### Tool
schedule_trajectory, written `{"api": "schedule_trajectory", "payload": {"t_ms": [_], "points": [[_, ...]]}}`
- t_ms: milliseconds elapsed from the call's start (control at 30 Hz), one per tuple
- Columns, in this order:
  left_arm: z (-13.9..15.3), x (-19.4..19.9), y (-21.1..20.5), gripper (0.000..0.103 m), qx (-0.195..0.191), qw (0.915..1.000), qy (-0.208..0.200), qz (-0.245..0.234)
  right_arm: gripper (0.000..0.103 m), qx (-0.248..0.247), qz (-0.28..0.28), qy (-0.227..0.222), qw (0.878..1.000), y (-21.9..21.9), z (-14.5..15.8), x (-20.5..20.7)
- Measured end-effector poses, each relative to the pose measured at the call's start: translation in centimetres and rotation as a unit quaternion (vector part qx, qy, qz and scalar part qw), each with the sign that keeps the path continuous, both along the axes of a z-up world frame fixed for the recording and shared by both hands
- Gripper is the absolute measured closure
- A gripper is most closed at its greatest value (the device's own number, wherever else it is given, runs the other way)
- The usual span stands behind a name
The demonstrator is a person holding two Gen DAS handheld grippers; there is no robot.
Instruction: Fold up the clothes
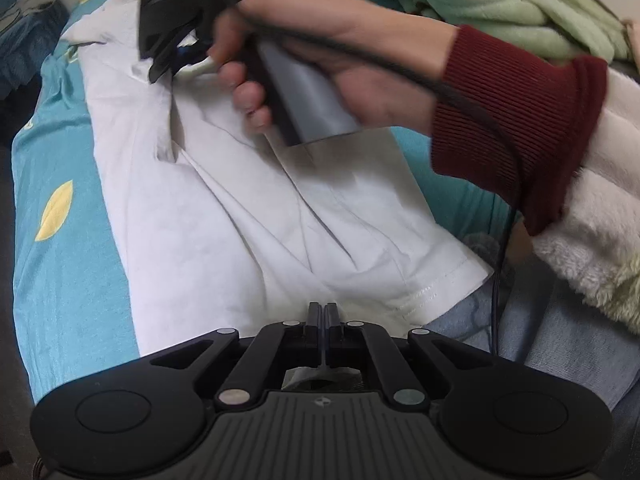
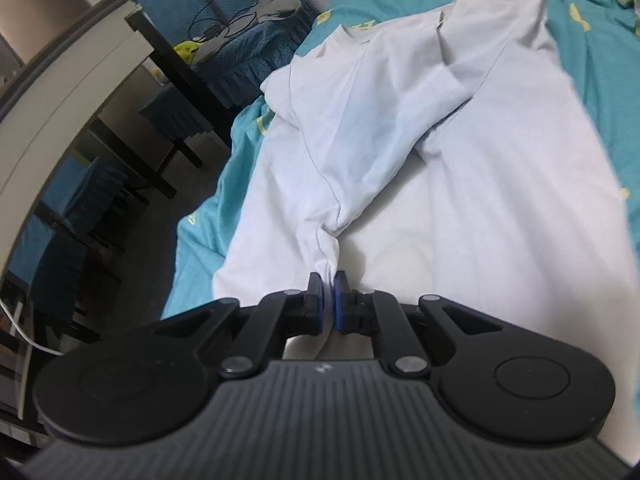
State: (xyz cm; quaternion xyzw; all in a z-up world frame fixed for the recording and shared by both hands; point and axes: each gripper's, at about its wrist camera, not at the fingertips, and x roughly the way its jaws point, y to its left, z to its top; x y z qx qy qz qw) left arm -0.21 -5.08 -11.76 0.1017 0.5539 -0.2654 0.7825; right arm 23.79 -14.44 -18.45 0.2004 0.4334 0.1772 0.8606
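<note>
A white T-shirt (image 1: pixel 224 208) lies lengthwise on a teal bedsheet (image 1: pixel 64 264). In the left wrist view my left gripper (image 1: pixel 322 312) is shut at the shirt's near hem, with a bit of cloth showing under its fingers. Farther up the shirt, a hand in a dark red cuff (image 1: pixel 516 128) holds my right gripper (image 1: pixel 168 68) down on the cloth. In the right wrist view the right gripper (image 2: pixel 329 292) is shut on a bunched fold of the T-shirt (image 2: pixel 500 184), the fabric pinched between its blue pads (image 2: pixel 318 294). A sleeve (image 2: pixel 404 104) lies folded over the shirt's body.
A pale green blanket (image 1: pixel 500 4) is heaped at the far side of the bed. A fluffy white sleeve (image 1: pixel 592 216) and blue jeans (image 1: pixel 560 344) are at the right. Beyond the bed's edge (image 2: pixel 208 224) stand dark chairs (image 2: pixel 92 200) and a table (image 2: pixel 168 56).
</note>
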Motion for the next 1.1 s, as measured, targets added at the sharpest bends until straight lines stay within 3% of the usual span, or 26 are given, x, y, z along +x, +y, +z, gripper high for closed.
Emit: {"api": "schedule_trajectory", "payload": {"t_ms": [100, 167, 233, 300, 367, 500, 600, 767, 1033, 1100], "points": [[1.9, -0.1, 2.0, 0.080, -0.048, 0.9971, -0.049, 0.033, 0.093, 0.036, -0.010, -0.015, 0.999, -1.8, 2.9, -1.7], [3.2, 0.3, 3.7, 0.059, -0.077, 0.9911, -0.086, 0.067, 0.092, 0.035, -0.013, -0.023, 0.999, -2.9, 5.1, -3.5], [4.0, 1.1, 5.3, 0.053, -0.093, 0.9828, -0.115, 0.110, 0.092, 0.032, -0.017, -0.031, 0.999, -4.0, 7.3, -5.3], [4.0, 2.4, 6.7, 0.045, -0.084, 0.9761, -0.123, 0.158, 0.091, 0.015, -0.024, -0.044, 0.999, -5.5, 9.1, -8.0], [3.2, 4.0, 7.8, 0.038, -0.085, 0.9723, -0.101, 0.193, 0.085, 0.002, -0.035, -0.047, 0.998, -7.2, 10.1, -11.0], [0.8, 6.3, 8.8, 0.035, -0.061, 0.9702, -0.052, 0.229, 0.040, 0.006, -0.064, -0.017, 0.998, -10.3, 9.1, -16.6], [-1.0, 7.3, 10.6, 0.034, -0.036, 0.9693, -0.022, 0.242, 0.038, 0.012, -0.076, 0.027, 0.997, -11.3, 6.8, -19.3], [-2.0, 7.4, 11.0, 0.031, -0.043, 0.9686, 0.030, 0.243, 0.039, -0.013, -0.075, 0.090, 0.993, -10.4, 4.6, -19.7], [-4.4, 7.7, 10.9, 0.031, -0.053, 0.9594, 0.166, 0.222, 0.039, 0.048, -0.078, 0.204, 0.975, -11.0, 1.0, -18.7], [-4.7, 7.3, 10.4, 0.031, -0.047, 0.9620, 0.176, 0.203, 0.039, 0.061, -0.076, 0.229, 0.969, -11.0, 0.3, -18.6]]}}
